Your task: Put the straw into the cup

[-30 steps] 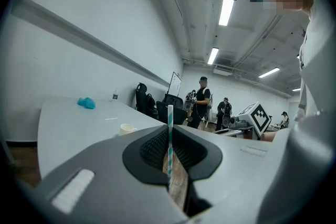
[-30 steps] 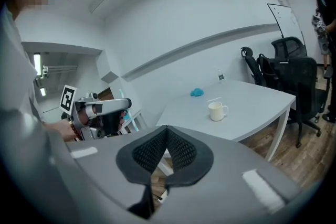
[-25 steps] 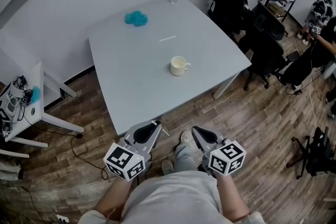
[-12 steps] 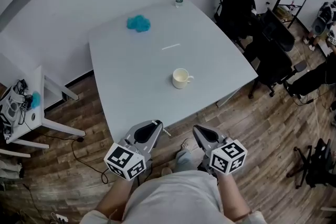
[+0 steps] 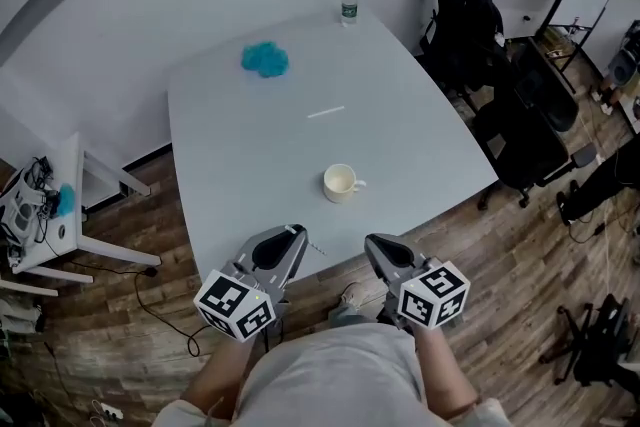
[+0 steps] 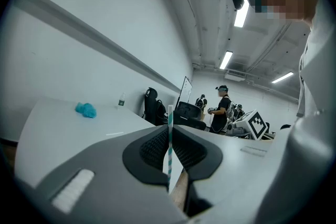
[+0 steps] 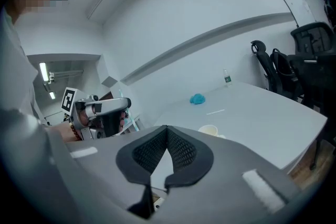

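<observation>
A white cup (image 5: pixel 341 182) stands on the grey-white table (image 5: pixel 230 155), a little in from its near edge. My left gripper (image 5: pixel 297 233) hovers at that near edge, shut on a teal-and-white striped straw (image 6: pixel 169 139) that stands upright between its jaws. Its tip pokes out beside the left gripper as a thin striped straw (image 5: pixel 313 242) in the head view. My right gripper (image 5: pixel 372 243) is level with it to the right, shut with nothing between its fingers. The right gripper view shows the cup (image 7: pixel 209 129) just beyond my right gripper (image 7: pixel 167 127).
A thin white stick (image 5: pixel 326 112) lies flat on the table beyond the cup. A blue cloth (image 5: pixel 265 60) and a water bottle (image 5: pixel 349 4) are at the far side. Black office chairs (image 5: pixel 500 95) stand to the right, a small white desk (image 5: pixel 55 205) to the left.
The table and cup have come nearer to both grippers, whose tips now reach the table's near edge. Both grippers hold the same pose, the straw still in the left.
</observation>
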Tool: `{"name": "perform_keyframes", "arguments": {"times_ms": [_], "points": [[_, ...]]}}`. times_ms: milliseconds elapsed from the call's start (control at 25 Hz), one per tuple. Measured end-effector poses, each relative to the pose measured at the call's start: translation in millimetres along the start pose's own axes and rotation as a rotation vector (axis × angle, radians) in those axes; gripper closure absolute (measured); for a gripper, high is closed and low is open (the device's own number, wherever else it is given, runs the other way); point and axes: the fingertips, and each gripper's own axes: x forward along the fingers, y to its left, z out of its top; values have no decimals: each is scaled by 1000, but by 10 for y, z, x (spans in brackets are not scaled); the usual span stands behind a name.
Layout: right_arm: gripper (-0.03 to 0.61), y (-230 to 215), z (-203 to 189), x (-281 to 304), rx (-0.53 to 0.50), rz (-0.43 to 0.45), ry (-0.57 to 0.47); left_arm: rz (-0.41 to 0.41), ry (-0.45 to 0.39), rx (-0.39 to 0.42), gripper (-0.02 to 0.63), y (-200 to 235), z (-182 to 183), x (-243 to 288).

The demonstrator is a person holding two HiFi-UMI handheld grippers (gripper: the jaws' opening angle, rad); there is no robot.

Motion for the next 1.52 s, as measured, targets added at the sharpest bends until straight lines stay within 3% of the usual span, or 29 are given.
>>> {"name": "perform_keyframes", "arguments": {"times_ms": [440,840,1080,1520], "points": [[571,-562,284,121,-11,28,32,41,-22,3,574,135,225,548],[571,-616,413,307,4,-3,19,24,-2,-16,574,359,290,627],[572,-656,479,390,8,-20,6,-8,-41,-30,574,472,424,721],[571,-747,540,496,22,-40,3,6,-48,-83,574,691,470,818]]}}
